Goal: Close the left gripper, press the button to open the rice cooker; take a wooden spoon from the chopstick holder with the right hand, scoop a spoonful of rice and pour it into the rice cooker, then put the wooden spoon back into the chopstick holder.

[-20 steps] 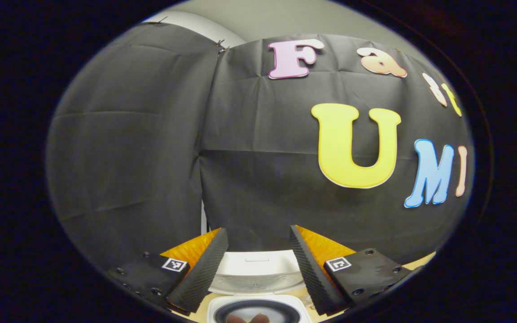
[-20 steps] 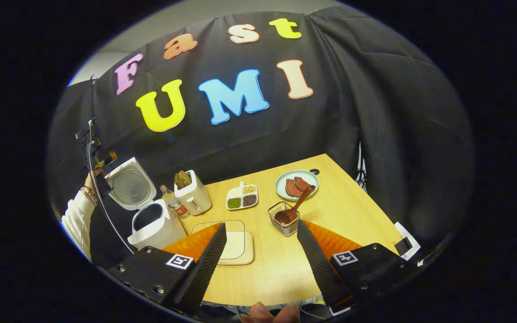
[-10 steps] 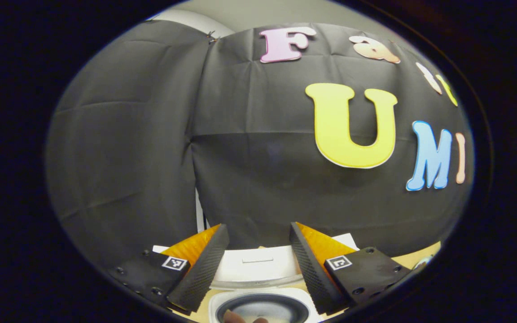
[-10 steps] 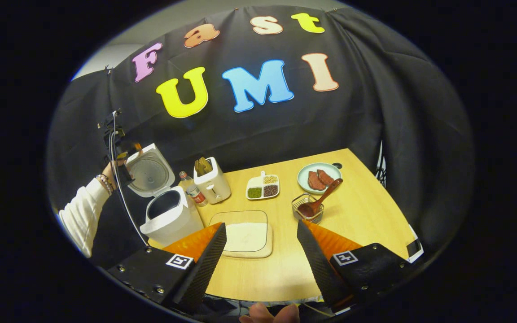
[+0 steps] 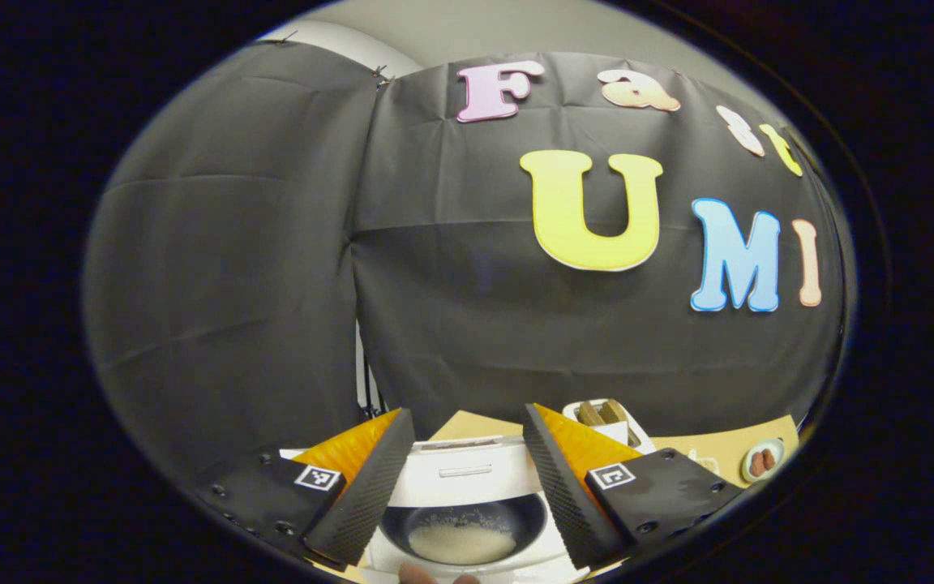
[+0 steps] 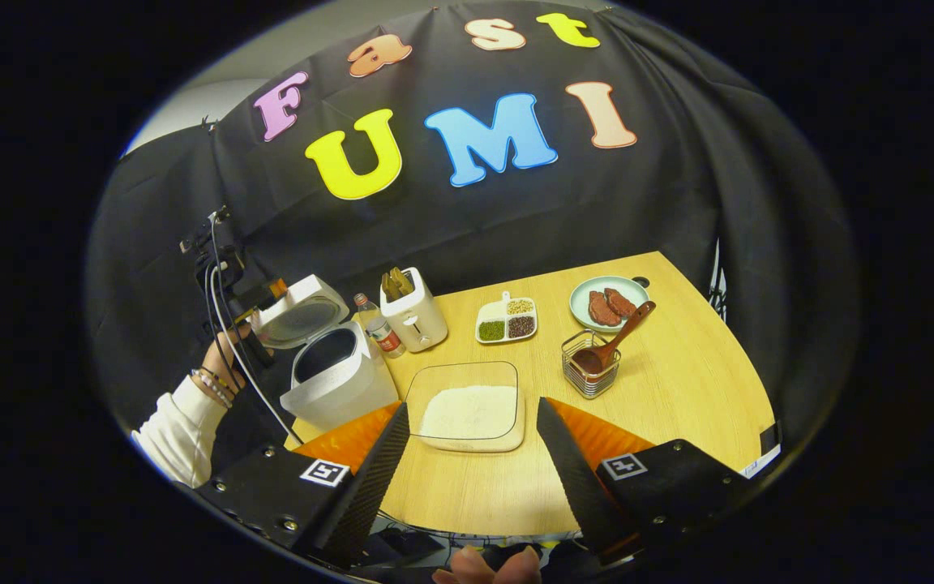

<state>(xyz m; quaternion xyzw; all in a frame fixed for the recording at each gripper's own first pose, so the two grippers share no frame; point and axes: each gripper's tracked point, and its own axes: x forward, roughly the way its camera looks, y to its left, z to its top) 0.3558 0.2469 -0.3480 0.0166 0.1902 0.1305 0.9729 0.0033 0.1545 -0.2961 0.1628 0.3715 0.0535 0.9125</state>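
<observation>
already the rice cooker [image 6: 329, 373] is standing with its lid tipped back at the left edge of the table [image 6: 678, 397], so the button step looks done. in the left gripper view the left gripper [image 5: 460, 487] is hanging above the open pot, jaws spread apart with nothing between them; white rice is lying in the bottom of the inner pot [image 5: 460, 539]. in the right gripper view that gripper is showing beside the lid, held by a hand [image 6: 224, 357] in a white sleeve, probably parked there to leave the pot mouth free.

the right gripper [image 6: 471, 478] is sitting low at the near table edge, jaws wide and empty, facing the clear tray of rice [image 6: 467, 410] just ahead of it. the wooden spoon [image 6: 617, 341] is resting bowl-down in the wire chopstick holder [image 6: 590, 375], handle leaning up and to the right toward the plate of meat [image 6: 609, 302]; that lean is offering the shaft as the likely place to pinch.

behind the tray, a divided dish of beans [image 6: 506, 321], a toaster [image 6: 414, 312] and a small bottle [image 6: 378, 328] are lining the back. next step, by my reading: right gripper going for the spoon handle.
</observation>
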